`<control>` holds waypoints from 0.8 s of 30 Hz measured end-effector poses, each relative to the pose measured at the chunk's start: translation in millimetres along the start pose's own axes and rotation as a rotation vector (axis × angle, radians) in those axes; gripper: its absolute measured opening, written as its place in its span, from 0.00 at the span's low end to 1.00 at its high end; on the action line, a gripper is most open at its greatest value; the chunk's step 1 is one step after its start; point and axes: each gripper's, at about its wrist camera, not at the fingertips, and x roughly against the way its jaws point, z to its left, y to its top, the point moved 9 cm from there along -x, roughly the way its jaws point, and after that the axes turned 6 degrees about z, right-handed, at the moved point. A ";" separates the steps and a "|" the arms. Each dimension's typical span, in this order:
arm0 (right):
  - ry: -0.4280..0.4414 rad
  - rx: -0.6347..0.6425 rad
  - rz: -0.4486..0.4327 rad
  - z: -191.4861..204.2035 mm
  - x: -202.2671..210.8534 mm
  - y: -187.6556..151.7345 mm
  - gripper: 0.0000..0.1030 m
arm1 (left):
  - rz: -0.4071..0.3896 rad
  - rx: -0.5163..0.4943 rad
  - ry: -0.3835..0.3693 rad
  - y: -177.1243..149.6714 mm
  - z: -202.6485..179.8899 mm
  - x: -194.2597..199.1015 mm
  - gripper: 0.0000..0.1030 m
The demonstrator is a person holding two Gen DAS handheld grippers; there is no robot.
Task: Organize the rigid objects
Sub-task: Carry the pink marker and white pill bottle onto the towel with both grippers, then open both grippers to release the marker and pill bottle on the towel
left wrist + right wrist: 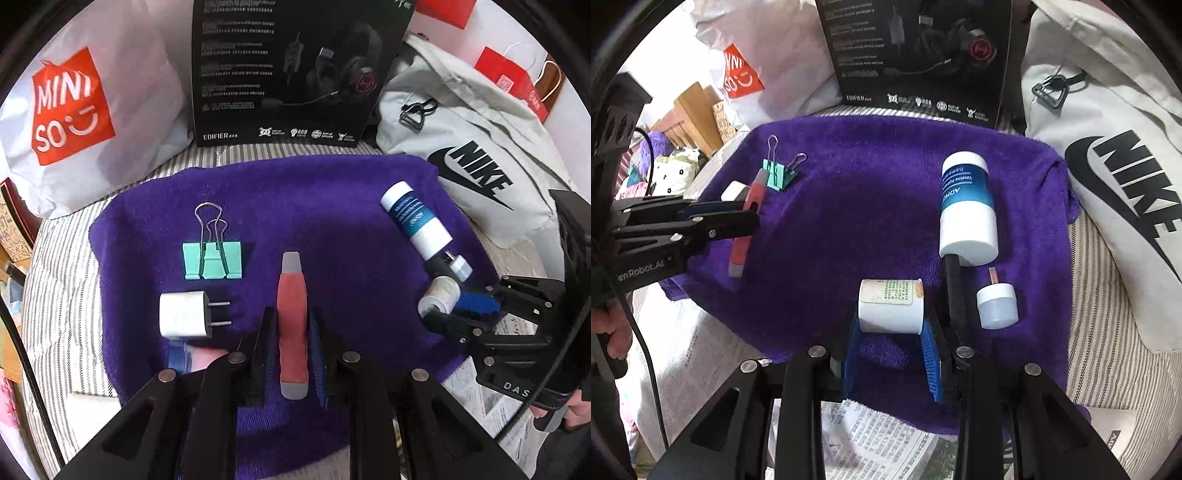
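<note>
On a purple towel (332, 206) lie a mint binder clip (212, 258), a white plug adapter (184, 314), a red and grey utility knife (293, 325), a blue and white bottle (415, 221), a small white capped piece (997, 304) and a black stick (955, 288). My left gripper (291, 332) is shut on the knife, also in the right wrist view (748, 218). My right gripper (892, 328) is shut on a small white labelled bottle (890, 306), which also shows in the left wrist view (439, 297).
A black Edifier box (295, 70) stands behind the towel. A white Miniso bag (74, 110) is at the back left and a grey Nike bag (469, 147) at the right. Newspaper (871, 435) lies under the towel's near edge on striped bedding (1108, 350).
</note>
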 end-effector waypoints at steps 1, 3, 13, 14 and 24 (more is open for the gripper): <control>-0.003 0.001 0.001 -0.8 -1.5 0.3 0.30 | 0.004 0.003 -0.001 0.9 0.2 -3.5 0.17; 0.002 -0.003 -0.002 -2.1 -2.9 1.5 0.30 | 0.011 0.005 0.002 2.4 0.4 -8.9 0.17; 0.009 0.004 -0.008 -4.5 -4.6 7.0 0.30 | 0.030 0.005 0.029 10.7 7.7 -24.8 0.17; 0.010 0.004 -0.008 -4.9 -4.8 8.2 0.30 | 0.031 0.003 0.035 12.0 9.0 -25.4 0.17; -0.004 0.016 -0.013 -4.4 -7.8 13.4 0.30 | 0.023 -0.034 0.099 11.0 10.2 -32.0 0.17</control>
